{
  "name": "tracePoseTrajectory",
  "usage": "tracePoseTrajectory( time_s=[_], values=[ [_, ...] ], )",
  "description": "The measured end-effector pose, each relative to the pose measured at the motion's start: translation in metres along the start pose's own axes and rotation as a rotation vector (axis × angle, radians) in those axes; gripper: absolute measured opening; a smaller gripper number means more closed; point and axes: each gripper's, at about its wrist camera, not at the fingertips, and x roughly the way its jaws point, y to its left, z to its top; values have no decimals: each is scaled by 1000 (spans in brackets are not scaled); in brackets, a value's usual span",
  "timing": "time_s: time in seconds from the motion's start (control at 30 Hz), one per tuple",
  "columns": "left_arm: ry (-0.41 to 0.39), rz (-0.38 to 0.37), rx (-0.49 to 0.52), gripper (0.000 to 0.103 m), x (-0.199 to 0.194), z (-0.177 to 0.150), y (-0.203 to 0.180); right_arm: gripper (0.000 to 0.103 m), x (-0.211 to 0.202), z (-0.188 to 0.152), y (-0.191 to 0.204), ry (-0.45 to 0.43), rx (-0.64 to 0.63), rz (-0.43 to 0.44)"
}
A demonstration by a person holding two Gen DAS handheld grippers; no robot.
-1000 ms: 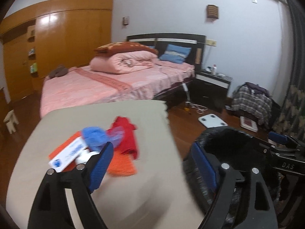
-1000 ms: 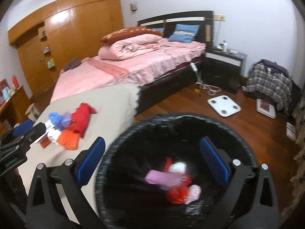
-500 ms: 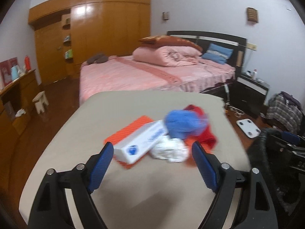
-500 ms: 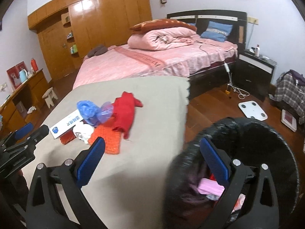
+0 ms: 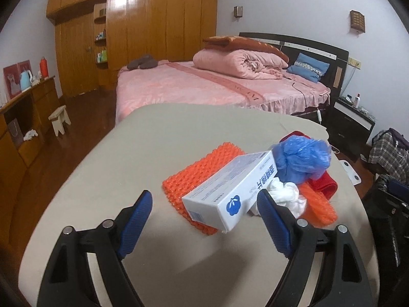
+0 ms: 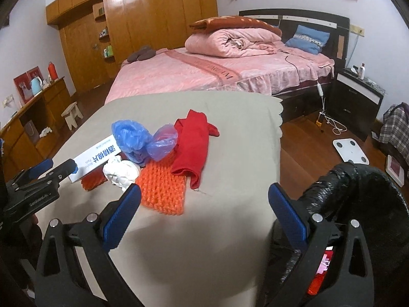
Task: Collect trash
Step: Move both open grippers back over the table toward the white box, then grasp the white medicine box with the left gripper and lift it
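A pile of trash lies on the beige table: a white box, orange mesh, a white crumpled wad, blue plastic bags and a red cloth. My left gripper is open, just in front of the box. My right gripper is open and empty above the table's near edge, short of the orange mesh. The black-lined trash bin stands at the table's right, with pink and red trash inside.
A pink bed stands behind the table. A white scale and cables lie on the wood floor to the right. A dark nightstand, a wooden wardrobe and a small stool are around.
Both grippers swung left from the bin toward the table. The left gripper has closed in on the white box. The right gripper now faces the pile, with the bin at its right.
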Motion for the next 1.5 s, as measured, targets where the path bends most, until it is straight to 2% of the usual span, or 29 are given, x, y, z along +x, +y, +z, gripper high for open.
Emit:
tracePoseTrajectory(
  time_s=[0.1, 0.17, 0.27, 0.37, 0.47, 0.6, 0.7, 0.83, 0.87, 1.13, 1.2, 1.23, 1.27, 1.43, 1.5],
  values=[
    [10, -36, -5, 73, 4, -2, 0, 97, 4, 0, 2, 4, -7, -1],
    [18, -68, -7, 58, 5, -2, -3, 97, 6, -1, 3, 5, -8, -1],
    [19, -108, -5, 48, 5, -4, -11, 97, 6, 0, 3, 5, -9, -3],
    [18, -161, 10, 43, 3, -5, -23, 97, 8, 0, 1, 4, -5, -8],
    [23, -217, 32, 43, 0, -6, -37, 97, 7, 0, -2, 2, 1, -15],
    [-1, -179, 49, 47, -6, -3, -45, 97, 9, 2, -5, 3, 7, -18],
    [-16, -140, 25, 56, -10, 1, -36, 97, 10, 1, -6, 1, 2, -16],
    [-36, -91, 9, 74, -9, 9, -24, 97, 16, 1, -3, 7, 2, -8],
    [-28, -89, 3, 75, -5, 10, -21, 97, 17, 1, -1, 8, 1, -7],
    [62, -109, 17, 75, 31, 4, -18, 97, 28, 3, 4, 14, -14, -1],
    [68, -112, 18, 67, 35, 3, -20, 97, 29, 3, 3, 16, -11, -3],
    [65, -111, 20, 57, 35, 2, -21, 97, 29, 3, 4, 16, -10, -4],
    [66, -115, 21, 56, 34, 1, -21, 97, 30, 2, 3, 16, -10, -4],
    [67, -107, 5, 56, 21, -3, -22, 97, 31, 0, 1, 18, 0, -8],
    [84, -103, -4, 62, 21, -4, -23, 97, 31, -1, 0, 20, 3, -10]
  ],
)
